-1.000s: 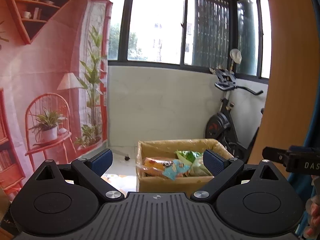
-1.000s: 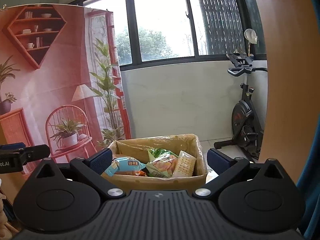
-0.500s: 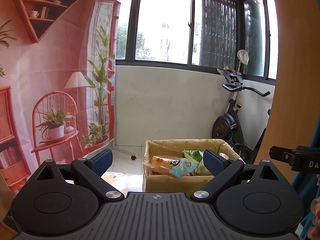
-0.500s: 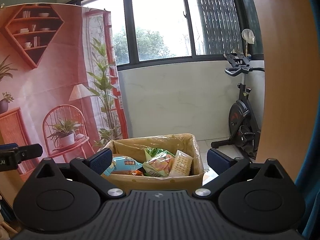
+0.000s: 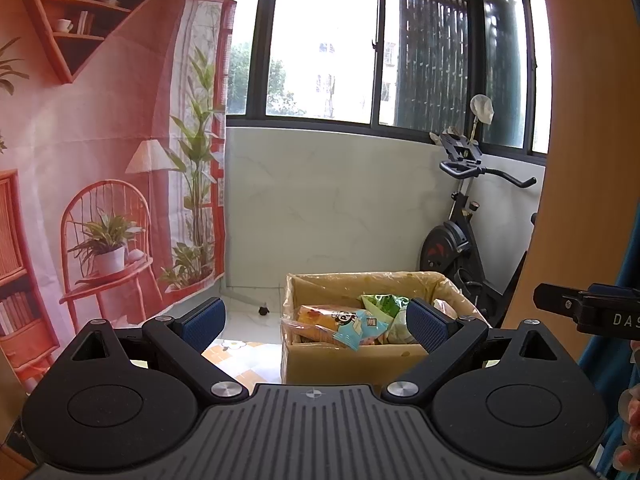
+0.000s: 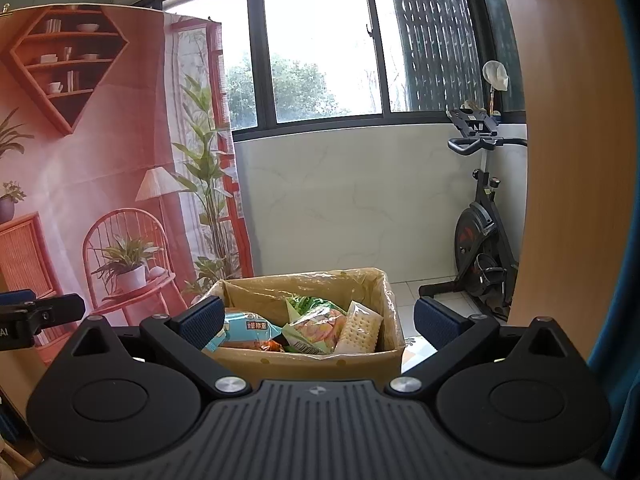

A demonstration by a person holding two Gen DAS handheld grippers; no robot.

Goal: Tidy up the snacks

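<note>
Since the earlier frame: both views had swung slightly, so the cardboard box [image 5: 352,364] sat further right and larger in the left wrist view; nothing inside it had shifted.

Left gripper [image 5: 316,322]: pads spread wide, holding nothing. Right gripper [image 6: 318,318]: likewise spread and empty.

Cardboard box [image 6: 304,362]: just beyond both sets of fingers, open-topped. Contents: blue packet [image 6: 248,326], green bag [image 6: 316,326], cracker pack [image 6: 360,330], orange packet [image 5: 316,318].

Behind, well apart: exercise bike [image 6: 482,236], printed backdrop [image 5: 100,152], window [image 5: 324,40].

Handling note, as judgement: sorting appeared not yet begun. Best approach would be descending on one topmost packet, pinching a flat edge lightly, since crackers crush and bags slip.
</note>
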